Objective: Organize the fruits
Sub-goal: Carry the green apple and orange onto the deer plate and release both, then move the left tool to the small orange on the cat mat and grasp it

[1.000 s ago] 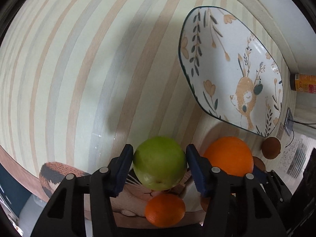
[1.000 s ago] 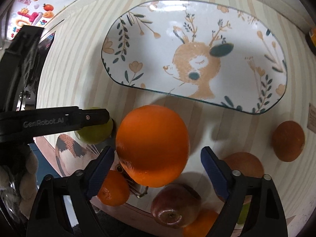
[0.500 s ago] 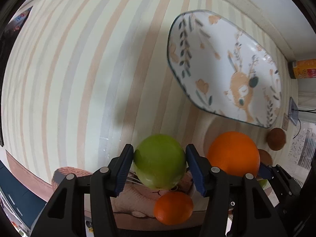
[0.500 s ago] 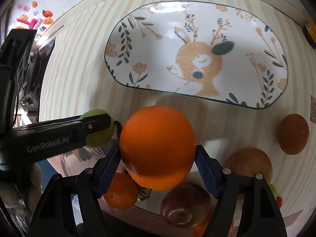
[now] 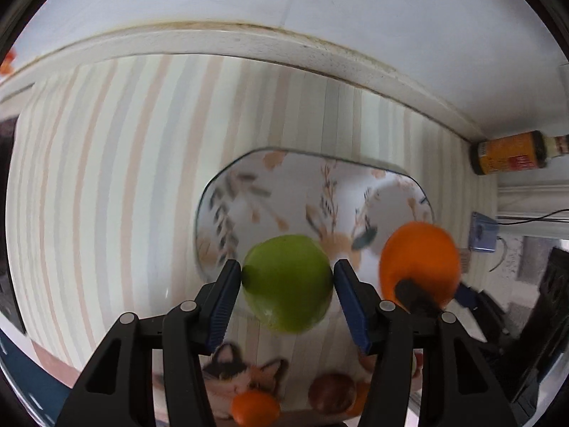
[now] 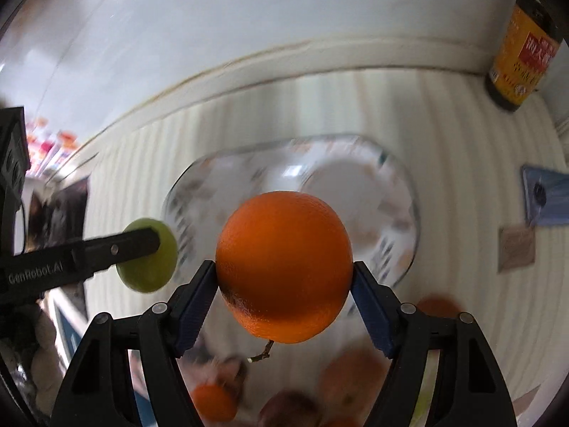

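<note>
My left gripper [image 5: 287, 286] is shut on a green apple [image 5: 288, 286] and holds it in the air before the near edge of the deer-patterned oval plate [image 5: 270, 192]. My right gripper [image 6: 284, 284] is shut on a large orange [image 6: 284, 267], lifted over the near side of the same plate [image 6: 341, 174]. The orange also shows at the right in the left wrist view [image 5: 419, 261]. The green apple in the left gripper shows at the left in the right wrist view [image 6: 151, 259].
Below both grippers lie a small orange [image 5: 254, 409], a reddish apple [image 5: 330, 391] and brown fruits [image 6: 435, 306] on the striped tablecloth [image 5: 106, 178]. A yellow-labelled bottle [image 6: 521, 53] stands at the back right by the wall. A blue card [image 6: 546, 195] lies right of the plate.
Both grippers have lifted with their fruits and tilted up toward the wall. The right gripper closed on the orange. The plate now lies straight ahead of both.
</note>
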